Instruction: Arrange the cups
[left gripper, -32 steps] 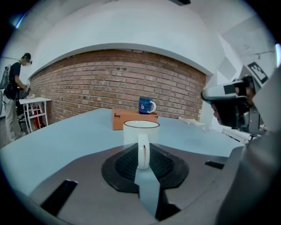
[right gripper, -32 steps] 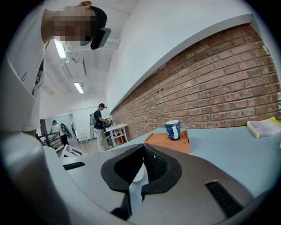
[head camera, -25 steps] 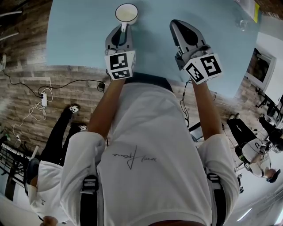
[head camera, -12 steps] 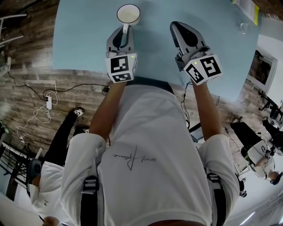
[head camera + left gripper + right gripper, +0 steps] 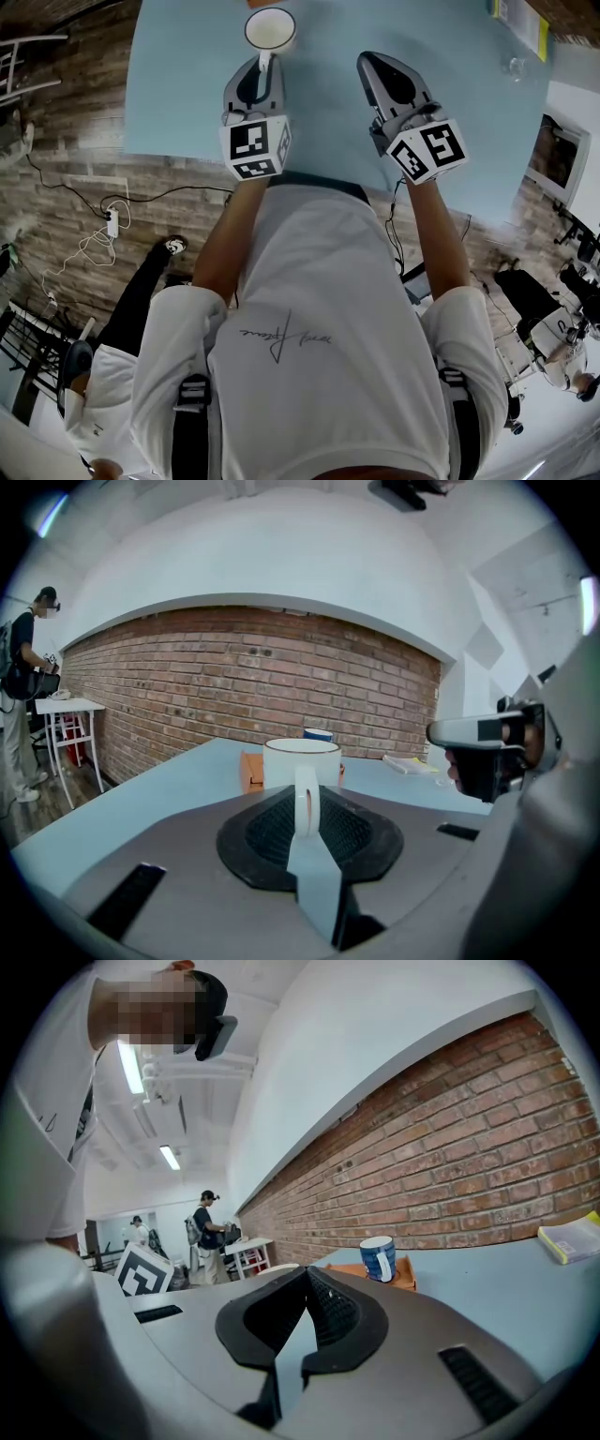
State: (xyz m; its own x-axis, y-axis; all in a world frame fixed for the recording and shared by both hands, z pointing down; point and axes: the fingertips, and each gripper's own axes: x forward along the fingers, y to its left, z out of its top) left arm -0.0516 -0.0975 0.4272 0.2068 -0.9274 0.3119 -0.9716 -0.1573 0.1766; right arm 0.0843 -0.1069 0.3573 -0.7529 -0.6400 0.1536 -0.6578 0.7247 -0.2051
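A white cup [image 5: 269, 28] hangs over the light blue table [image 5: 187, 94], and my left gripper [image 5: 262, 64] is shut on its handle. In the left gripper view the white cup [image 5: 301, 761] stands upright just past the jaws, its handle [image 5: 307, 803] pinched between them. My right gripper [image 5: 371, 58] hovers over the table to the right of the cup, shut with nothing in it. A blue cup [image 5: 378, 1258] sits on an orange tray [image 5: 408, 1274] farther along the table, ahead of the right gripper [image 5: 305, 1283].
A yellow booklet [image 5: 567, 1237] lies at the far right of the table, and a clear glass [image 5: 514, 66] stands near it. A brick wall [image 5: 262, 696] runs behind the table. Other people stand by a white table [image 5: 70, 705] at the left.
My left gripper has lifted a little with the white cup in it. The right gripper has stayed where it was.
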